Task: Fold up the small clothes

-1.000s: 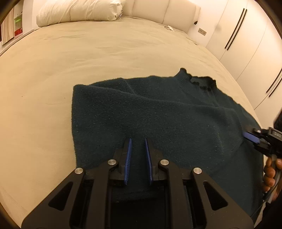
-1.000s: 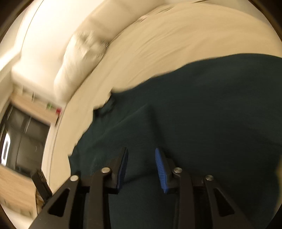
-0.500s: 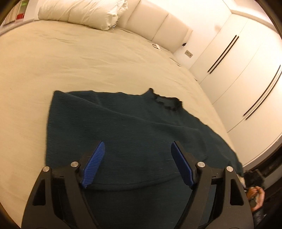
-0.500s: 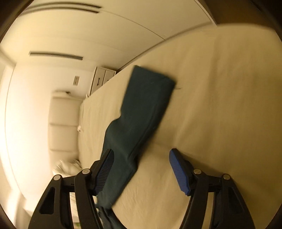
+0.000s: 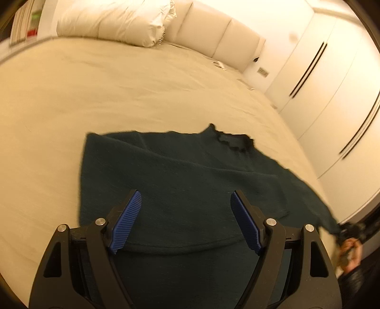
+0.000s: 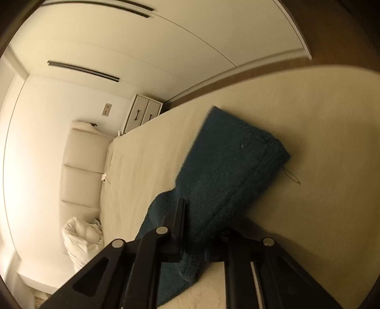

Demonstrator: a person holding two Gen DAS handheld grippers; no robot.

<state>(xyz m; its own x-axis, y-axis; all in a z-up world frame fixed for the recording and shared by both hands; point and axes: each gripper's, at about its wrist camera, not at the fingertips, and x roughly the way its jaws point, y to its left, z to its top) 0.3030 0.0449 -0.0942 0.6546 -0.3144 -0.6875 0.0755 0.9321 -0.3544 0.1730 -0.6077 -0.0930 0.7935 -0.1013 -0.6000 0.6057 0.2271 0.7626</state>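
A dark teal knit sweater [image 5: 190, 180] lies flat on the beige bed [image 5: 118, 95], its frilled collar [image 5: 234, 141] at the far side and its left part folded over. My left gripper [image 5: 185, 222] is open and empty just above the sweater's near part. In the right wrist view my right gripper [image 6: 197, 237] is shut on the sweater's sleeve [image 6: 228, 166], which stretches out ahead across the bed. The right gripper also shows in the left wrist view [image 5: 349, 231], at the sleeve's end by the bed's right edge.
A white pillow [image 5: 114, 21] and a padded headboard [image 5: 213, 38] are at the bed's far end. White wardrobe doors [image 5: 332, 83] line the right side. A nightstand with drawers [image 6: 142, 114] stands beside the bed.
My left gripper opened, let go of the sweater and drew back a little. My right gripper left the sweater's body, swung to the sleeve and closed on it.
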